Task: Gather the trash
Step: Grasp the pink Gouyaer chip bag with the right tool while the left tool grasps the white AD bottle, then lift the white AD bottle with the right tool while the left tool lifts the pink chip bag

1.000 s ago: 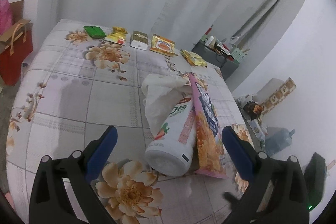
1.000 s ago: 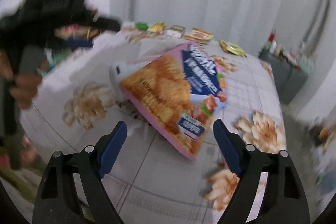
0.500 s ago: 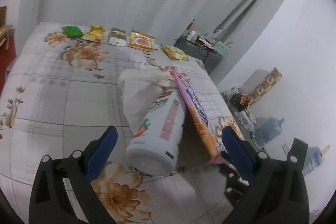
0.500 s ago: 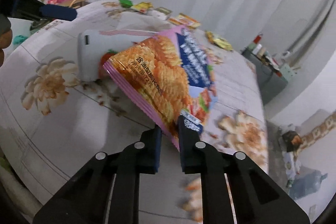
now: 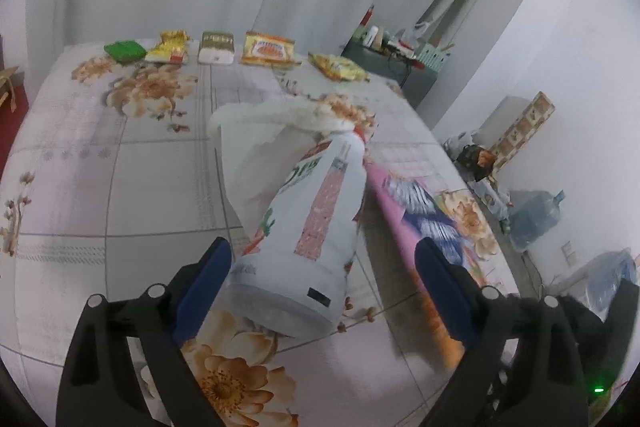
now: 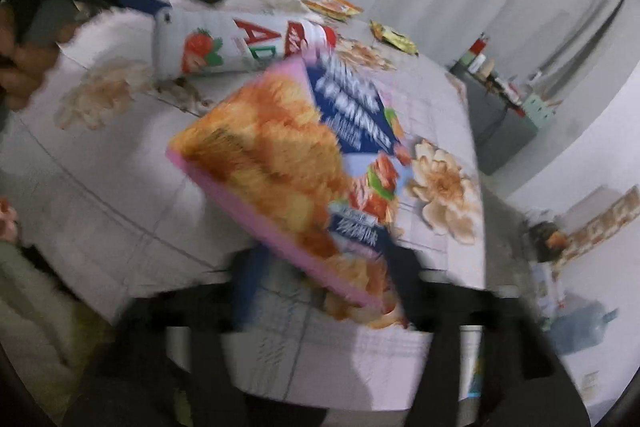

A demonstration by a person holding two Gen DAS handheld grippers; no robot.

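The left gripper [image 5: 320, 283], closing but not yet touching, straddles the milk bottle [image 5: 312, 231] lying mid-bed [image 5: 80, 187]; it should be squeezed squarely. The right gripper [image 6: 324, 287] is opening around the cracker box [image 6: 304, 163].

A bed [image 5: 100, 195] covered by a pale checked sheet printed with tan flowers is being used as the surface for scattered trash. A white bottle [image 5: 316, 227] with a strawberry label is lying on its side near the middle, its neck wrapped in a crumpled white plastic bag [image 5: 256, 147]. A pink snack box [image 6: 304, 163] is seen tilted beside the bottle; whether it is resting on the sheet cannot be told. Along the far edge a row is laid out: a green packet [image 5: 124, 51], a yellow wrapper [image 5: 170, 47], a white-and-olive pack [image 5: 217, 47], an orange packet [image 5: 269, 49] and a yellow bag [image 5: 338, 67].
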